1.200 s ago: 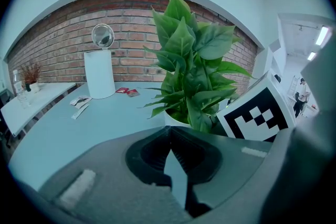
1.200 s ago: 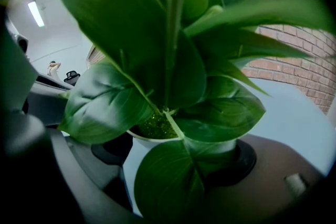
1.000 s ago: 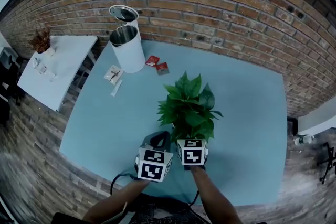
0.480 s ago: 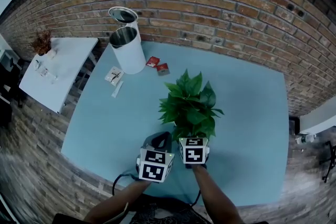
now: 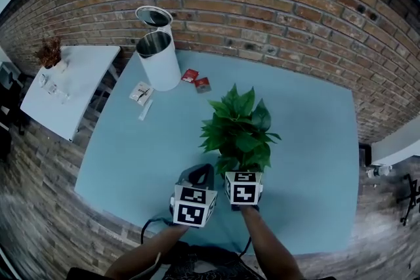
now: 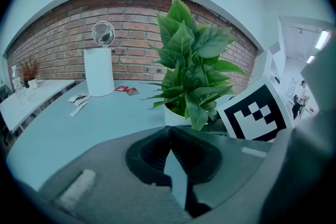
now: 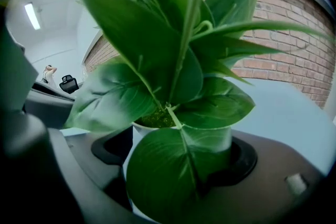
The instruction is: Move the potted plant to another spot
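1. While the right claw [image 7: 178,157] stands wide around the white pot of the potted plant [image 5: 239,131], with a pad pressed to each side, the left claw [image 6: 169,131] sits just beside it, its jaws closed together on nothing.
2. Judged from that hold, the grasp is made and the carry is the step in hand. Whether the pot has left the surface [image 5: 125,160] I cannot tell.
3. The next move, as I judge it, calls for a straight lift with the pot kept upright, since the tall leaves may make it top-heavy and only one claw holds it. It can then travel to bare blue surface on either side.
4. The plant stands near the front edge of the surface, roughly midway along it.
5. Farther back on the left stands a white bin [image 5: 159,62] with its round lid [image 5: 154,15] raised. Two red packets [image 5: 197,80] lie near it, with some pale packets [image 5: 142,93] close by.
6. Beyond runs a brick wall [image 5: 262,3]. Off to the left, a smaller white surface [image 5: 82,79] carries a dried plant [image 5: 50,51], and the floor [image 5: 39,206] below looks brick-patterned.
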